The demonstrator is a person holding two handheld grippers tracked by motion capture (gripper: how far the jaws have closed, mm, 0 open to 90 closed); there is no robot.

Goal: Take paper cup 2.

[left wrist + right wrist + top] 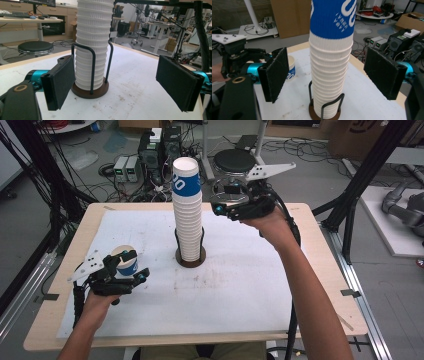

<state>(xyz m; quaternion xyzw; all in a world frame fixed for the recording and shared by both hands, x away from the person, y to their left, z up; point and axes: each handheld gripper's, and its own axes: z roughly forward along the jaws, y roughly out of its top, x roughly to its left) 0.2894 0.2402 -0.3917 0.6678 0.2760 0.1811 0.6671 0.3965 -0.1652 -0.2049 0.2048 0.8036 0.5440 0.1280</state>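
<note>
The right gripper (218,209), upper centre of the high view, hangs released and empty beside the top of the cup stack (188,210); the left gripper (136,270), lower left, stands open around a single cup (126,260) without visibly pressing it. By my reading a cup has been set aside, and the right jaws must next square up on the topmost blue-banded cup (332,17) and close.

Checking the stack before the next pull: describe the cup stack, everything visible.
The cup stack is a tall column of nested white ribbed paper cups; the top cup carries a blue band with white print. It stands upright in a dark wire holder on a round brown base, mid-table on the white mat. Neither tool touches it.
</note>
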